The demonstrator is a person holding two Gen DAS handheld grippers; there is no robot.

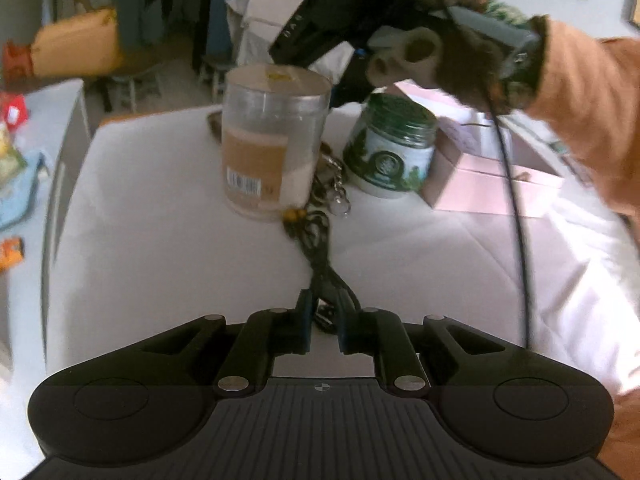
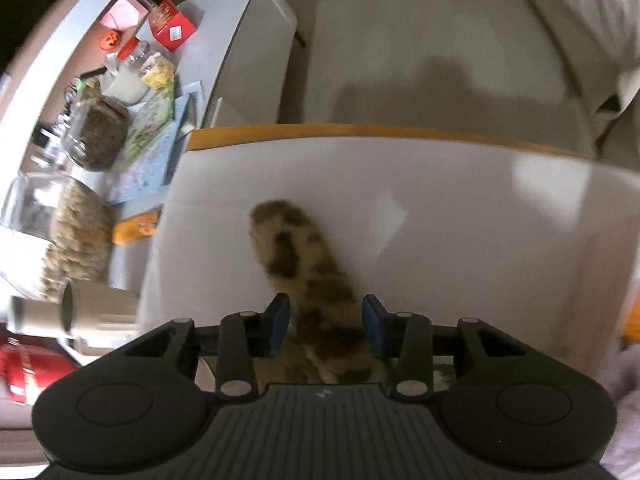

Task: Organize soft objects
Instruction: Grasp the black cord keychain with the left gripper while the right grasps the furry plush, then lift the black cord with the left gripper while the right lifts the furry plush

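Observation:
In the left wrist view my left gripper is closed narrowly on a black cord that runs across the white table toward a keyring. The right gripper hangs above the jars, carrying a brown plush toy. In the right wrist view my right gripper has its blue pads on either side of a brown spotted furry plush limb that sticks out forward above the white table; whether the pads press it is unclear.
A clear jar with a brown label and a green-lidded jar stand mid-table, with a pink box to their right. A cluttered side table with jars, boxes and a furry item lies at the left. The table has an orange edge.

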